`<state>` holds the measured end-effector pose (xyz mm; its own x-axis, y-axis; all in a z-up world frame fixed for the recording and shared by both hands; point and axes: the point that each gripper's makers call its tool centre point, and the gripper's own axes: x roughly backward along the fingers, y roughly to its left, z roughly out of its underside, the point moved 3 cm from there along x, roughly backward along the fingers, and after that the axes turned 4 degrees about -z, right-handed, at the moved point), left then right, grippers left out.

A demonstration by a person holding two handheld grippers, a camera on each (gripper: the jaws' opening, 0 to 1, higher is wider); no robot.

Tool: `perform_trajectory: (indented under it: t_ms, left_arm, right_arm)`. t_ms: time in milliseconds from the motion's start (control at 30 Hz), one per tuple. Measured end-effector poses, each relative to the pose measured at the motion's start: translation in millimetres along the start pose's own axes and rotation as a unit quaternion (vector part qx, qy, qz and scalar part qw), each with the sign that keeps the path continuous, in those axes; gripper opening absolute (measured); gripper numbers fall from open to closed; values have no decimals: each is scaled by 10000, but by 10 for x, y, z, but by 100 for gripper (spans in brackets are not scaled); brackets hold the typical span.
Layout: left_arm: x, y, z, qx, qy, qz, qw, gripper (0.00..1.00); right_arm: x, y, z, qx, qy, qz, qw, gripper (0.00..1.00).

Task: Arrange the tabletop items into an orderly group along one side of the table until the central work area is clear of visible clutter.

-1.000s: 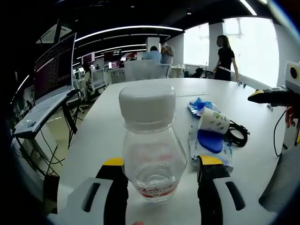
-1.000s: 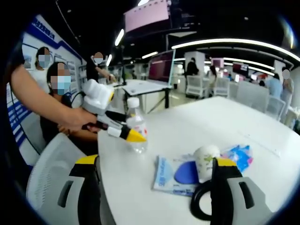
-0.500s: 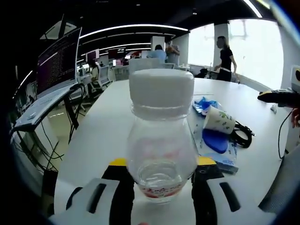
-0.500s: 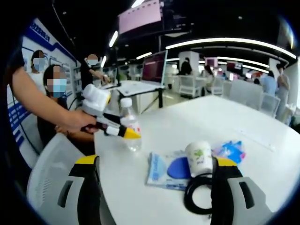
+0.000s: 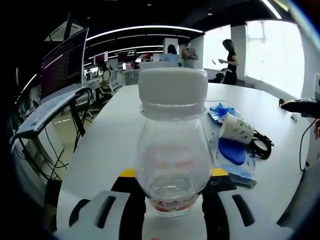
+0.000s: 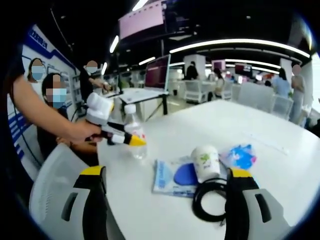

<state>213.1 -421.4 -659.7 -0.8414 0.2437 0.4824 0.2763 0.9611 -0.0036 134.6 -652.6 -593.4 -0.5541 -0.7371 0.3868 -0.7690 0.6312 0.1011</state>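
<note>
A clear plastic bottle (image 5: 172, 150) with a white cap stands on the white table (image 5: 110, 145), and my left gripper (image 5: 173, 176) is shut on its lower body. The right gripper view shows that same left gripper (image 6: 131, 141) in a person's hand, holding the bottle (image 6: 137, 149) near the table's edge. My right gripper (image 6: 166, 172) is open, jaws wide apart above the table. Between and beyond its jaws lie a paper cup (image 6: 206, 162), a blue wipes packet (image 6: 167, 175), a black cable coil (image 6: 210, 202) and a crumpled blue bag (image 6: 240, 156).
In the left gripper view the cup (image 5: 237, 129), packet (image 5: 232, 155), cable (image 5: 260, 145) and bag (image 5: 220, 111) sit right of the bottle, with the right gripper's yellow tip (image 5: 300, 105) beyond. A white chair (image 6: 50, 185) stands at the table's edge. A desk with monitor (image 5: 60, 70) is left.
The left jaws have closed in from either side of the bottle onto it. The right gripper view has pulled back a little, bringing more of the cable coil into sight.
</note>
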Motion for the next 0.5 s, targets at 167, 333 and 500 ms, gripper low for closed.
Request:
perform_trajectory:
  t_ms: [167,333,500]
  left_arm:
    - [-16,-13,-19,-98,-62,-64,9999,41]
    - [-53,-29,-41,-62,-85,-34,9999,41]
    - [-76,-35,-97,-58,-181,-11,9998,41]
  right_arm:
    - [35,-24,32,-33,7,44,10000,97]
    - [57,-69,43,-132,-35,103,9999,97]
    - [62,-81,40,-134,-37,110,9998,97]
